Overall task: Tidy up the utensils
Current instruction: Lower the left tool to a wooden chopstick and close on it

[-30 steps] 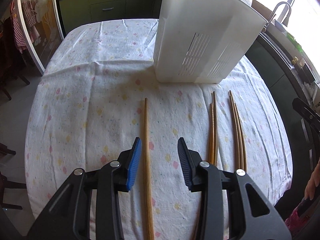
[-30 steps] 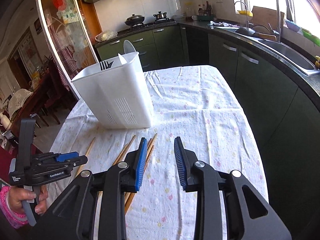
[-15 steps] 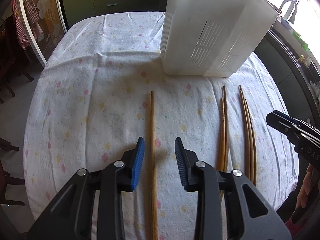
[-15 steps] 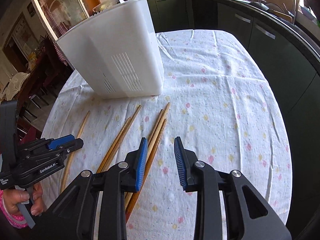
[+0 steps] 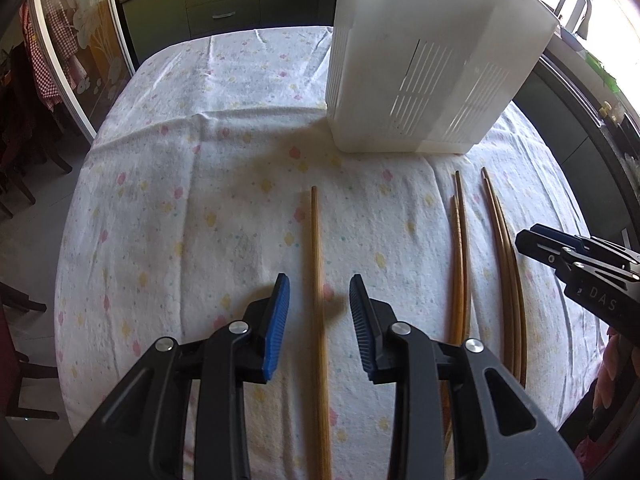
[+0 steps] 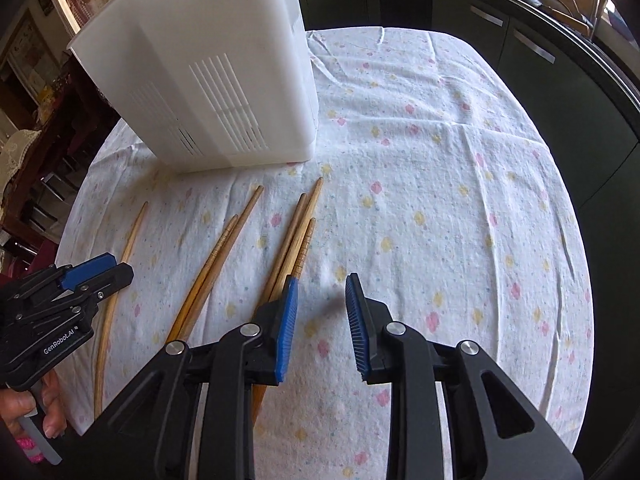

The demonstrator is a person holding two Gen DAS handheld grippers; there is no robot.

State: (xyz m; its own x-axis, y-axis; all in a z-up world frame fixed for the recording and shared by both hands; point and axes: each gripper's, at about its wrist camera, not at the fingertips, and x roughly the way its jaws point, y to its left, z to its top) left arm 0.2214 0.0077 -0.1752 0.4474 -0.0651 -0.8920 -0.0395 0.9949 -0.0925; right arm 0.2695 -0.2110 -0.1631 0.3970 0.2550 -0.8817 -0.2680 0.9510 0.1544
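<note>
A single chopstick (image 5: 318, 280) lies alone on the flowered tablecloth (image 5: 200, 200), running straight between the parted pads of the left gripper (image 5: 319, 304), which do not touch it. To its right lie a pair of chopsticks (image 5: 460, 260) and then a cluster of three (image 6: 298, 240), all pointing toward the white slotted utensil holder (image 5: 420, 60). The right gripper (image 6: 322, 304) hovers just right of that cluster, jaws apart over bare cloth; its left pad seems close to the sticks, though contact is unclear.
</note>
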